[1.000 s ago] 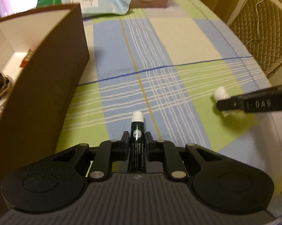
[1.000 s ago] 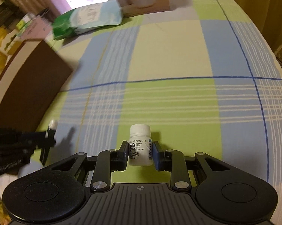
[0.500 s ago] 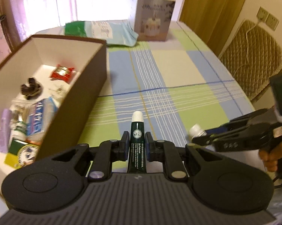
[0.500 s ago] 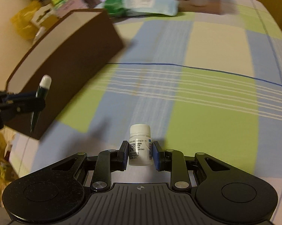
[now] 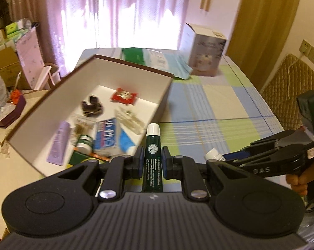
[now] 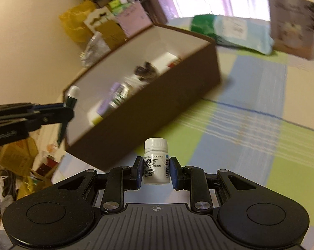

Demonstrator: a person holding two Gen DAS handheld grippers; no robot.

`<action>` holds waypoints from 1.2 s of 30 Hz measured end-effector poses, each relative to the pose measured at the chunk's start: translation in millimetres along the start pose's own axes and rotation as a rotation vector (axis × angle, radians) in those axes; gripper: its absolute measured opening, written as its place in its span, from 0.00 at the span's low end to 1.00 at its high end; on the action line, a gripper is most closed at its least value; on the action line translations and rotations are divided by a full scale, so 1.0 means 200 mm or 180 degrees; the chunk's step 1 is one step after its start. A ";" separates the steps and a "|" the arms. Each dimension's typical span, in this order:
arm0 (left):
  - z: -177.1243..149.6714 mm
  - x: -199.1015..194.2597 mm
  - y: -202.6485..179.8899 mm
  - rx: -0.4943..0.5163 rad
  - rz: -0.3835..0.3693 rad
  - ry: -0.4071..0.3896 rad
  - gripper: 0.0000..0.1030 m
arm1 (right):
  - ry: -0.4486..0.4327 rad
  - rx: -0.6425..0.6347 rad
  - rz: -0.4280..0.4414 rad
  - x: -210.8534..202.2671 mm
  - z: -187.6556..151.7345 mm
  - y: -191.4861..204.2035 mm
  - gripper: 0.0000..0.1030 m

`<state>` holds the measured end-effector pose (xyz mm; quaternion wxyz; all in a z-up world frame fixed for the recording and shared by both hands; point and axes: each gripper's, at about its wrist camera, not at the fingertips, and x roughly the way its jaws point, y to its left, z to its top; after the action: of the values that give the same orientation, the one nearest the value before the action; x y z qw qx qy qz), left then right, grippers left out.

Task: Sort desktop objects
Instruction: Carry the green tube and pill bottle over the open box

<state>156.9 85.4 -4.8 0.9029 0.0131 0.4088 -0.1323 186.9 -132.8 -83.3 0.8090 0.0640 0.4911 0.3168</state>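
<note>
My left gripper is shut on a dark green tube with a white cap and holds it in the air at the near right corner of the brown box. The box is white inside and holds several small items. My right gripper is shut on a small white pill bottle, held above the checked tablecloth, right of the box. The left gripper with the tube shows in the right wrist view; the right gripper with the bottle shows in the left wrist view.
A green and pale blue wipes pack and a white carton stand at the table's far end. A quilted chair is at the right. Boxes and bags crowd the floor left of the table.
Both grippers have risen and swung left toward the box, each still holding its object. The box's inside has come into fuller view.
</note>
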 end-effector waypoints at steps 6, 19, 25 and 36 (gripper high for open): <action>0.07 -0.03 0.18 0.0086 0.0075 -0.0083 0.13 | -0.0151 -0.0159 0.0165 0.04 0.19 0.17 0.28; 0.34 0.23 0.47 0.0448 -0.0057 -0.0055 0.13 | -0.0321 -0.0695 -0.0306 0.31 0.68 0.27 0.28; 0.46 0.46 0.51 0.0570 -0.0138 0.0071 0.13 | -0.0079 -0.0761 -0.0645 0.52 0.81 0.14 0.28; 0.55 0.90 0.56 0.0586 -0.0322 0.0378 0.13 | 0.0346 -0.0801 -0.0910 0.75 0.91 0.00 0.28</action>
<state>378.5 138.1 -74.4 0.8643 0.0831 0.4478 -0.2136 386.6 -9.6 -103.6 0.8196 -0.1252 0.4946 0.2606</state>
